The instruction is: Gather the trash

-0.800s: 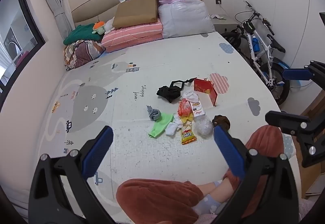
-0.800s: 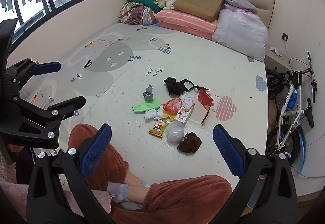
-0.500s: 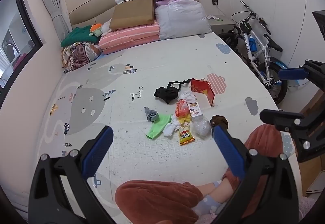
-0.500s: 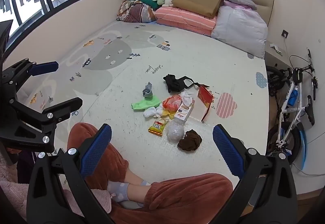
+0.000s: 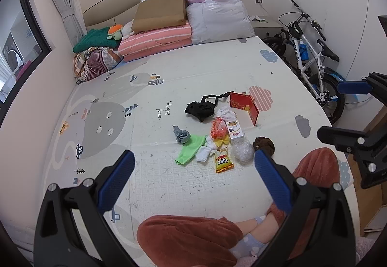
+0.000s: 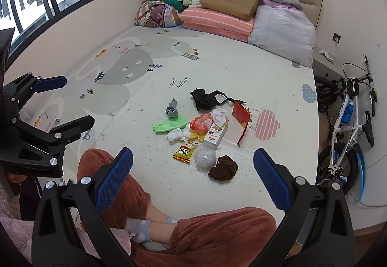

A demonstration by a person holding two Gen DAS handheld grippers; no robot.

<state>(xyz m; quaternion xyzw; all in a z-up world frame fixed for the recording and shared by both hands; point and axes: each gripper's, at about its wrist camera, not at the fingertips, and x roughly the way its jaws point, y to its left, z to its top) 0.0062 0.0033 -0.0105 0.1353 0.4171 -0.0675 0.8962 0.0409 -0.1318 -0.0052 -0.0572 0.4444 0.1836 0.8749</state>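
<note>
Left tongs and right tongs, both spread wide and holding nothing, held above the play mat near the sitter's crossed legs. Litter lies clustered mid-mat: a yellow snack packet at the centre, a clear crumpled wrapper at 3 o'clock beside it, a biscuit box at 1 o'clock, a red paper bag beyond. A bicycle stands far off at 3 o'clock.

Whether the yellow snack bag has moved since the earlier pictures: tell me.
No. The snack bag still lies beside the clear plastic ball, nearer than the red box.
</note>
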